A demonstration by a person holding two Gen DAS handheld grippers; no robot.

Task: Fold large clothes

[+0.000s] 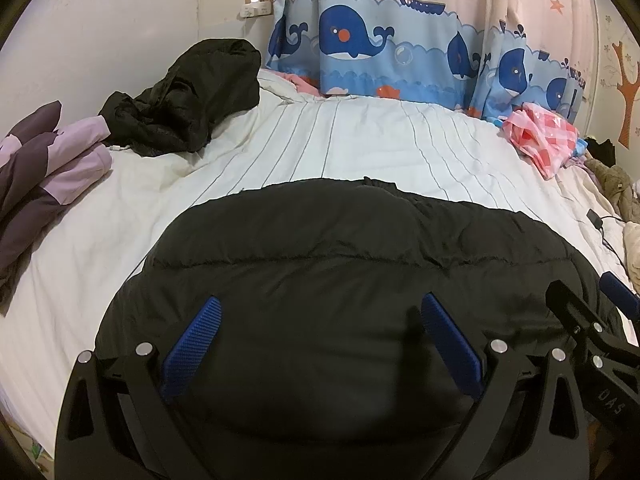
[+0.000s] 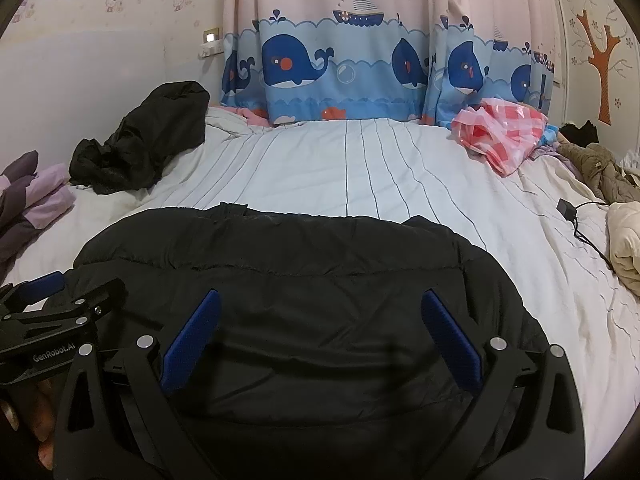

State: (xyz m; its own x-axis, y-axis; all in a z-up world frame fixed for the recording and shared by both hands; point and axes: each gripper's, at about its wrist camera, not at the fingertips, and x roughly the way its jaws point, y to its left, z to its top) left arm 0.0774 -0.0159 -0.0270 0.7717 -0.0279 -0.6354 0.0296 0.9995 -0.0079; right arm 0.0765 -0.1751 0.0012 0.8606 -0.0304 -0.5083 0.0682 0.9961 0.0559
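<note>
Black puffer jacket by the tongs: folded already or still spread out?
Folded, it seems: the black puffer jacket lies as a compact, rounded bundle on the striped bedsheet, no sleeves showing. Both tongs are open above it.

Bare striped white bedsheet [image 1: 360,144] at frame centre: open passage between puffy black quilted jacket [image 1: 320,264] below and whale-print blue curtain [image 1: 360,44] above. Upper left blocked by crumpled black garment [image 1: 188,96] and purple-lilac padded coat [image 1: 44,168]. Upper right blocked by pink checked plastic bag [image 2: 500,136]; right edge, black charger with cable [image 2: 568,208], cream bundle [image 2: 628,248].
</note>
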